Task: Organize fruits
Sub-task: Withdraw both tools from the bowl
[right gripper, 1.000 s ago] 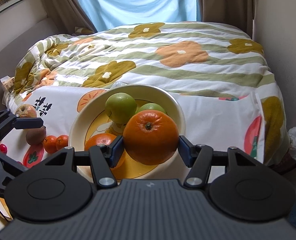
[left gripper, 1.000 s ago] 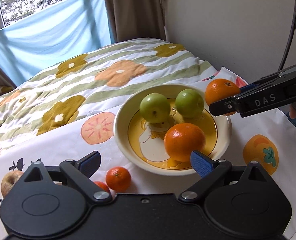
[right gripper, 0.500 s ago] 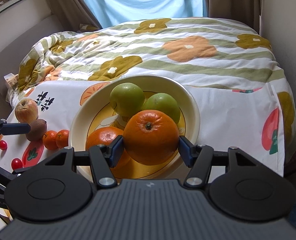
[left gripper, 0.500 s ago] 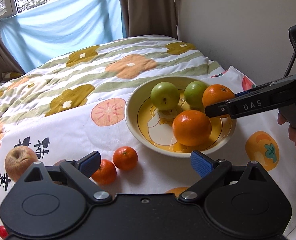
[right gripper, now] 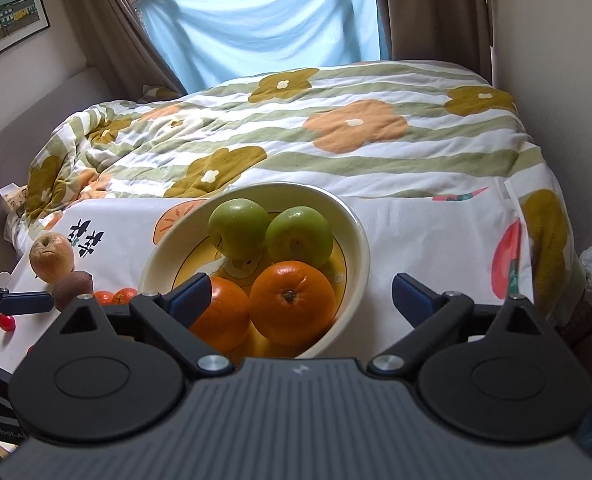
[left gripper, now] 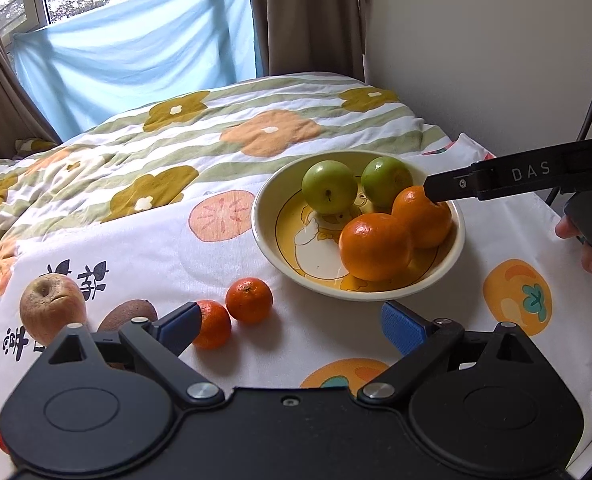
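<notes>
Working from the left edge of the bed to the right: a wrinkled apple (left gripper: 52, 306) and a brown kiwi (left gripper: 127, 315) lie near the left edge on the white fruit-print cloth (left gripper: 375, 320), with two small mandarins (left gripper: 249, 300) touching each other just beside them toward the middle. The left claw (left gripper: 292, 324) stands wide open and empty above the cloth, the mandarins just ahead of its left finger. Further right sits the bowl (right gripper: 355, 240), holding two green apples (right gripper: 240, 232) at the back and two oranges at the front. The right claw (right gripper: 301, 292) has just opened to its widest; the orange (right gripper: 292, 302) lies between its fingers in the bowl, with neither pad pressing on it, so I judge it released. The step in hand is therefore the end of a placement. The next move appears to call for drawing the right claw back clear of the rim, and for the left claw to close on a mandarin. The orange is near round, with no marked long axis; its stem end points up and toward the camera.
</notes>
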`<state>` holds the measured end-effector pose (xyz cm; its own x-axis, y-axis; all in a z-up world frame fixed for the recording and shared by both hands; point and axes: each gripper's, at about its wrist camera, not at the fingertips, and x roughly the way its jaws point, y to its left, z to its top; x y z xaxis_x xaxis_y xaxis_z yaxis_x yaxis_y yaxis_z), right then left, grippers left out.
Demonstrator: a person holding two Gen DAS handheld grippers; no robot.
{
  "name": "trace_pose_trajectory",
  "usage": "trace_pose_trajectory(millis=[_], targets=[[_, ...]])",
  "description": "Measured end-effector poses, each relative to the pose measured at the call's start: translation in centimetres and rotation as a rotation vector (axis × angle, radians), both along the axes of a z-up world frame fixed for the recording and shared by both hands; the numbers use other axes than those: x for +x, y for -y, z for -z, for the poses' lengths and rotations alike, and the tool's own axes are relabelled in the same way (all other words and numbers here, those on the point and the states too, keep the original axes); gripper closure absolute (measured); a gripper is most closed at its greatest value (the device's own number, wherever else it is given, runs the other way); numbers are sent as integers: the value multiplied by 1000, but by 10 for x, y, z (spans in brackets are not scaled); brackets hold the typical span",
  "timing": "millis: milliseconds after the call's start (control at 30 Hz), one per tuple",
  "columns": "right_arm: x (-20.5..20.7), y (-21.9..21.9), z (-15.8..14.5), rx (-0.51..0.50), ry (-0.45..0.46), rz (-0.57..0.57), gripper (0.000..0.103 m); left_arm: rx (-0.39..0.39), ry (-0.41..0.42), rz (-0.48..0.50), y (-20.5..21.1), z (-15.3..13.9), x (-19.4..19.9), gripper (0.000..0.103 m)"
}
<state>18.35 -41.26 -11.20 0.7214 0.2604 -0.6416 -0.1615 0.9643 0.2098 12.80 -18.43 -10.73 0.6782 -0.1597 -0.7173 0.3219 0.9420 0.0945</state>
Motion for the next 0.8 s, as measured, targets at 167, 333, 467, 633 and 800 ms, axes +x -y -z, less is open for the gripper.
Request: trace_pose_trajectory(millis=[167,333,467,633,800], targets=[[-17,0,-12,-11,18,-6,0,1,27,-4,3,-10,-12,4],[-34,1,-26,-7,26,-7,0,-7,57,-31,3,-24,-30,4],[-49,-3,-38,-11,36,-10,0,-20,68,-64,-3,-34,-47,4],[-65,-12,-51,-36,57,-40,0,-14,83,-119,-17,-45,-68,4],[-77,-24,-59,-35,59,-73,0,-8,106,-184,-35,-55,-81,4]])
